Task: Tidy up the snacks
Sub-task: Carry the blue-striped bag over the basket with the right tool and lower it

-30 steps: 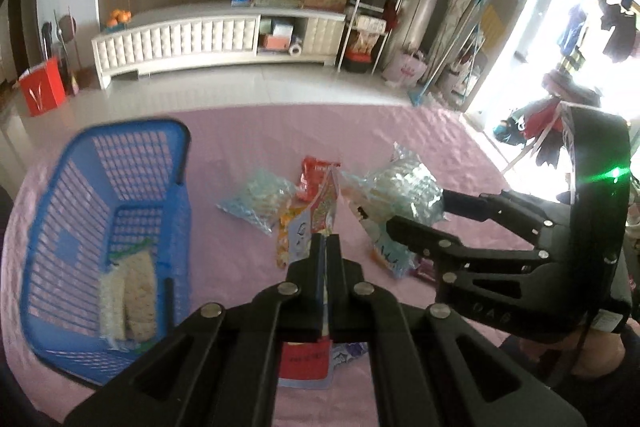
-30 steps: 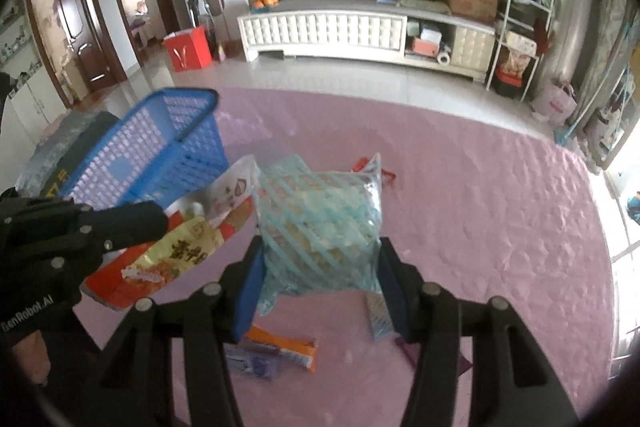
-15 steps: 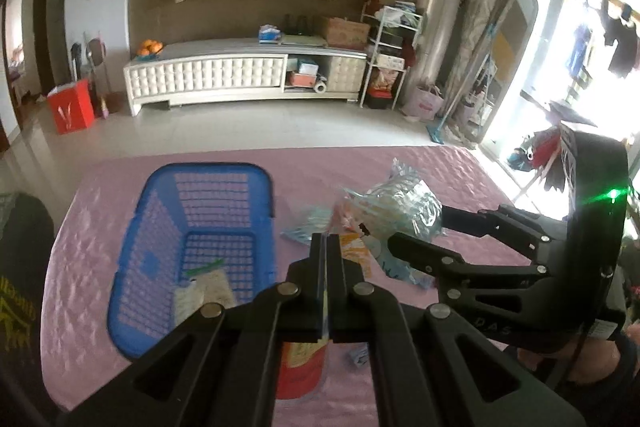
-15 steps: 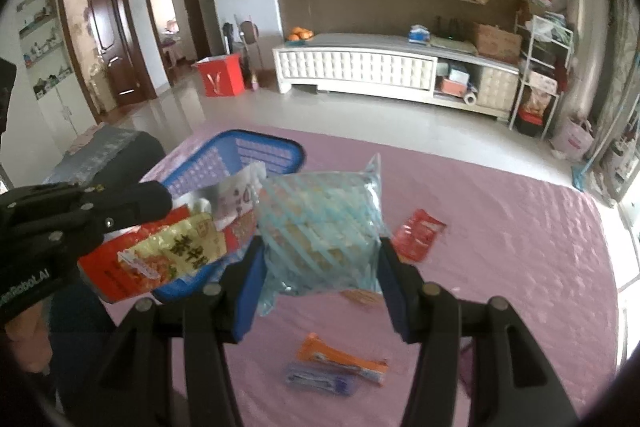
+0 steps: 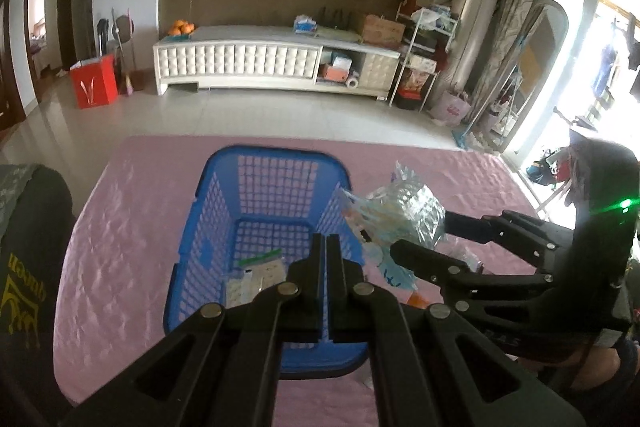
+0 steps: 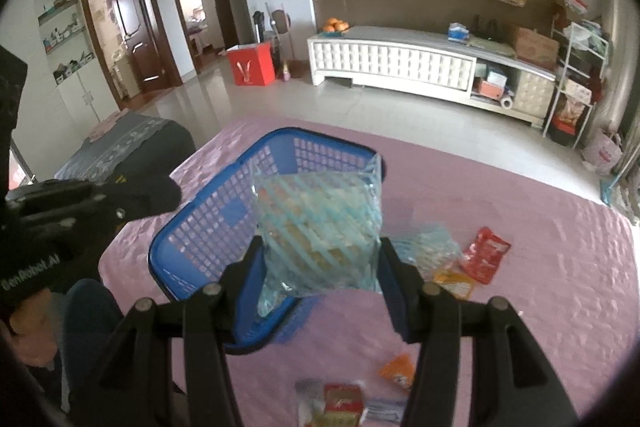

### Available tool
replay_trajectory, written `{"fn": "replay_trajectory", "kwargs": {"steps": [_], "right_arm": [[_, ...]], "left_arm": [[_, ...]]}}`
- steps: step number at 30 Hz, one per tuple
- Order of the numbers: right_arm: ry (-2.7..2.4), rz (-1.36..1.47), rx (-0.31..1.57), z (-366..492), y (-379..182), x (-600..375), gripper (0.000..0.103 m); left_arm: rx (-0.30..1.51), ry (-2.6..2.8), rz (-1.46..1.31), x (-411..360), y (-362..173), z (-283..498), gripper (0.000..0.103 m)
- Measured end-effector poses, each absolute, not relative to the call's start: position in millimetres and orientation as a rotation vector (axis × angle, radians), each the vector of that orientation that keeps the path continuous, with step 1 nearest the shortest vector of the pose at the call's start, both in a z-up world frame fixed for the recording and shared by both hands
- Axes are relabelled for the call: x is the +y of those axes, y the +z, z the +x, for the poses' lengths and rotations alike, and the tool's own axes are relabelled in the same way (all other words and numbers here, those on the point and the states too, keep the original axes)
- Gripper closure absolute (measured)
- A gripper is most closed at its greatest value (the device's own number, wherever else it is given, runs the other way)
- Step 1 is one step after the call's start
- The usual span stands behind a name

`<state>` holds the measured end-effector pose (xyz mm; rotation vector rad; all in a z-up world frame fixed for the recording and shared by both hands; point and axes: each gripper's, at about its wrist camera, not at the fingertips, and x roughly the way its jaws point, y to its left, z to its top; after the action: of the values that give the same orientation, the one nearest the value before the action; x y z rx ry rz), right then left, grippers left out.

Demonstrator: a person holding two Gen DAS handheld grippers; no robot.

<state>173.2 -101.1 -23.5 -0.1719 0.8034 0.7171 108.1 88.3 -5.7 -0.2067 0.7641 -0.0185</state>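
Observation:
A blue plastic basket [image 5: 224, 211] stands on the pink tablecloth; it also shows in the right wrist view [image 6: 192, 235]. A pale snack pack [image 5: 256, 279] lies on its floor. My left gripper [image 5: 326, 247] is above the basket with its fingers pressed together; no packet shows between them. My right gripper [image 6: 320, 259] is shut on a clear blue-striped snack bag [image 6: 320, 223], held above the basket's right rim; the bag also shows in the left wrist view [image 5: 400, 215].
Loose snacks lie on the pink tablecloth [image 6: 540, 287]: a red packet [image 6: 486, 255], another striped bag [image 6: 424, 247], an orange packet [image 6: 398, 371] and a red-and-silver pack [image 6: 332, 403]. A dark chair [image 6: 132, 155] stands left of the table.
Both grippers moved left over the basket. The red and orange packet that my left gripper held is no longer between its fingers. The right gripper still holds the striped bag.

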Motion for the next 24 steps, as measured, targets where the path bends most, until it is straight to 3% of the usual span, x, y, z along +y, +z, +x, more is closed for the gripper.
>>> {"fn": "replay_trajectory", "kwargs": {"steps": [14, 16, 18, 19, 24], "right_arm": [[0.732, -0.247, 0.878, 199.3, -55.3, -51.5, 0.045], [0.731, -0.274, 0.868, 206.7, -56.0, -42.6, 0.045], [0.733, -0.298, 0.865, 214.3, -57.3, -33.9, 0.045], [0.737, -0.307, 0.869, 219.1, -59.2, -29.5, 0.045], [0.730, -0.365, 0.886, 237.6, -70.4, -13.1, 0.045]], "left_arm": [[0.879, -0.007, -0.211, 124.3, -53.0, 129.9, 0.103], [0.891, -0.005, -0.214, 129.3, -56.0, 136.6, 0.098], [0.904, 0.005, -0.221, 136.2, -59.3, 145.3, 0.073], [0.903, 0.005, -0.231, 139.4, -60.3, 147.7, 0.069], [0.898, -0.002, -0.261, 149.9, -63.1, 157.9, 0.062]]}}
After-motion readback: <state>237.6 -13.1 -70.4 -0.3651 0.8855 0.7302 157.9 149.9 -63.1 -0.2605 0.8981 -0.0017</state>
